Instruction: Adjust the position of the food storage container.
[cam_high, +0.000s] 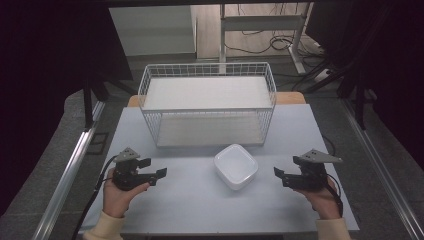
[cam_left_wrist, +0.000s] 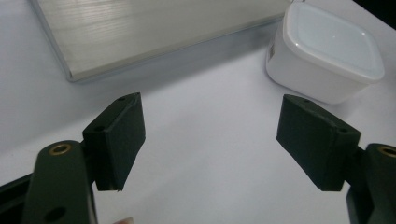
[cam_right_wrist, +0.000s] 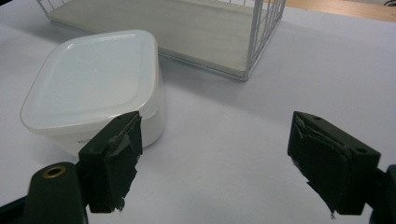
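A pale grey desk carries two things. A white wire rack with a wooden base board stands at its far middle. Just in front of it sits a white square lidded container.

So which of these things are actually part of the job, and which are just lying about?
Part of the job:
- white lidded container
- left claw, open
- right claw, open
- wire rack, probably

Just lying about:
- cables on the floor
- desk frame behind the table
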